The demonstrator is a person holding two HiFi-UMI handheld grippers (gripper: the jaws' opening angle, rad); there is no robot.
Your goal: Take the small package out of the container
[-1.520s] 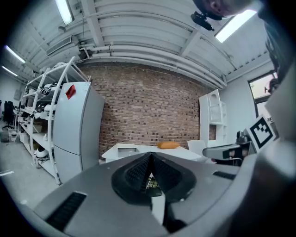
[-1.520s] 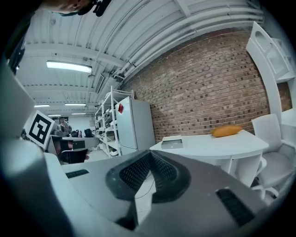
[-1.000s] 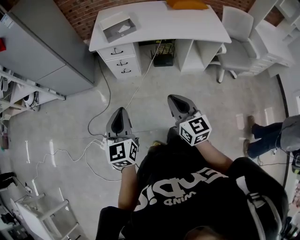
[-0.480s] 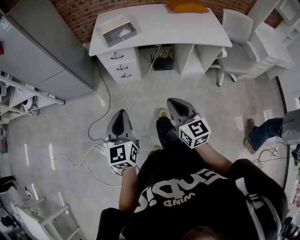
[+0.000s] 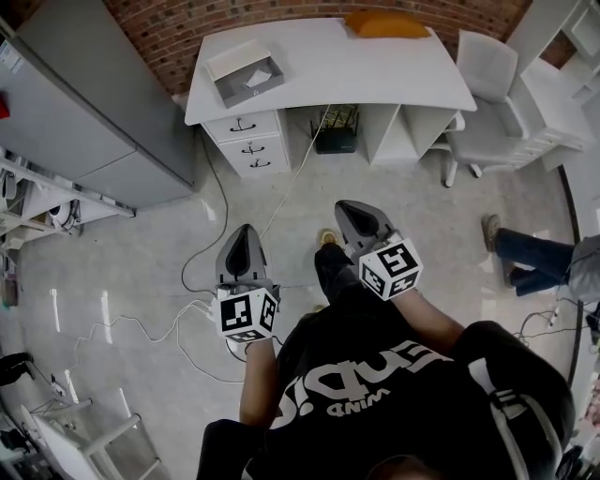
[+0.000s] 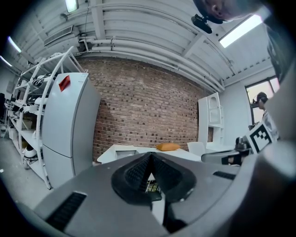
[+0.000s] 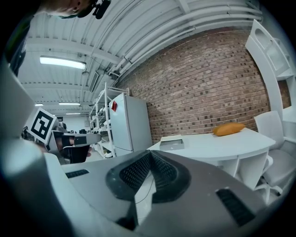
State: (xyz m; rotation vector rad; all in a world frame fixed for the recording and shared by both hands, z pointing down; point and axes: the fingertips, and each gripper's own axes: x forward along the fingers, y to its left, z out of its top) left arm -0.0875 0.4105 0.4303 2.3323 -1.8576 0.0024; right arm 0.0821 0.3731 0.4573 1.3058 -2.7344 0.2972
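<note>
A grey open container (image 5: 246,75) stands on the left end of the white desk (image 5: 375,66), with a small white package (image 5: 257,78) inside it. Both grippers hang over the floor, well short of the desk. My left gripper (image 5: 242,234) is shut with nothing in it, its jaws meeting at the tip (image 6: 150,155). My right gripper (image 5: 350,208) is also shut and empty (image 7: 149,155). The container (image 6: 126,152) shows far ahead in the left gripper view and in the right gripper view (image 7: 172,143).
An orange cushion (image 5: 386,22) lies at the desk's far edge. Desk drawers (image 5: 246,142) sit under the container. A grey cabinet (image 5: 94,103) stands left, a white chair (image 5: 480,84) right. Cables (image 5: 187,314) trail over the floor. Another person's legs (image 5: 534,258) are at right.
The desk and container have slid lower and nearer in the head view as the person walks toward them. Both grippers stayed shut and moved forward together.
</note>
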